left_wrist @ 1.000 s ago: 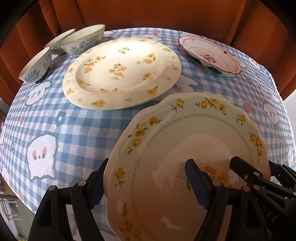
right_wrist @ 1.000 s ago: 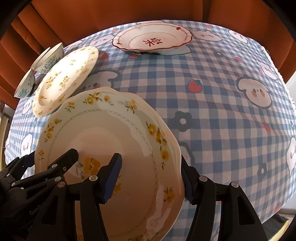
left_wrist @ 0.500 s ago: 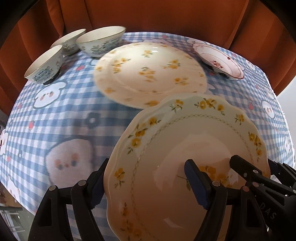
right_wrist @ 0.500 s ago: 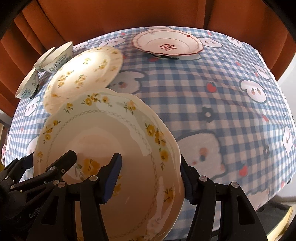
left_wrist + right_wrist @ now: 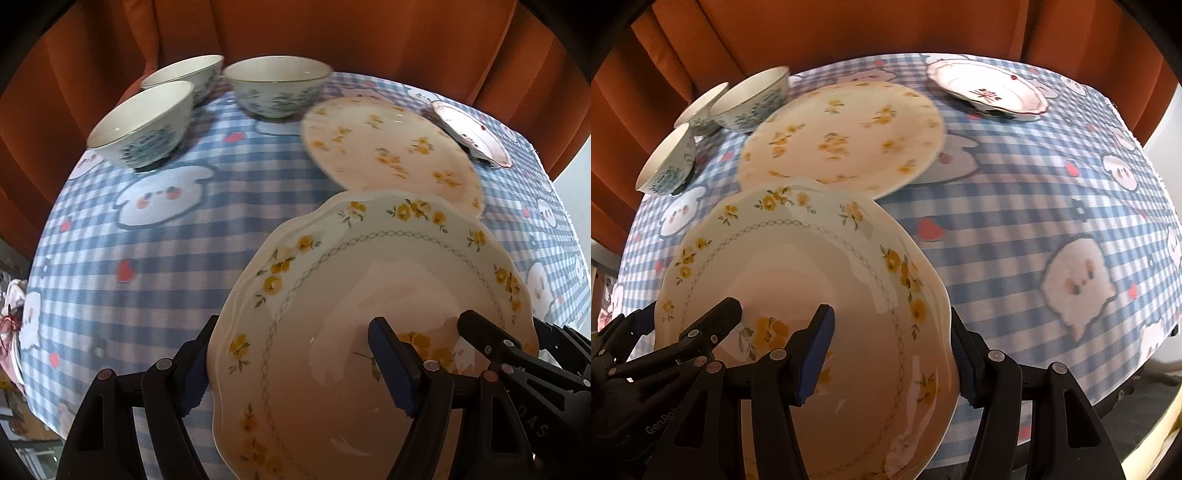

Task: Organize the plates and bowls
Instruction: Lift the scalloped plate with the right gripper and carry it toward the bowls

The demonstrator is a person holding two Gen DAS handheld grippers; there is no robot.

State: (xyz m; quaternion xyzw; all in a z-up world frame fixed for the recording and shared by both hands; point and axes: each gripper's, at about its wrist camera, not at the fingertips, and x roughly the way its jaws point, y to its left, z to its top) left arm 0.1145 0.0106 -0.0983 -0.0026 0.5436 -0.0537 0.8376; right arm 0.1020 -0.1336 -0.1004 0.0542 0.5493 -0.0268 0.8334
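Note:
A scalloped cream plate with yellow flowers [image 5: 369,295] [image 5: 798,280] is held above the table by both grippers. My left gripper [image 5: 291,362] is shut on its left rim. My right gripper [image 5: 890,350] is shut on its right rim; its fingers [image 5: 491,343] also show in the left wrist view. Beyond it a large flat flowered plate [image 5: 391,147] [image 5: 842,136] lies on the checked tablecloth [image 5: 166,251]. Three patterned bowls [image 5: 147,122] [image 5: 750,96] stand at the far left. A red-trimmed plate [image 5: 472,133] [image 5: 990,88] lies at the far right.
Orange curtains [image 5: 886,29] hang behind the table. The blue-and-white cloth [image 5: 1034,221] stretches to the right with the table edge [image 5: 1145,369] near the lower right.
Both grippers carried the scalloped plate forward and lower toward the far left. The bowls and the flat plate now look closer and larger. The grip on the plate is unchanged.

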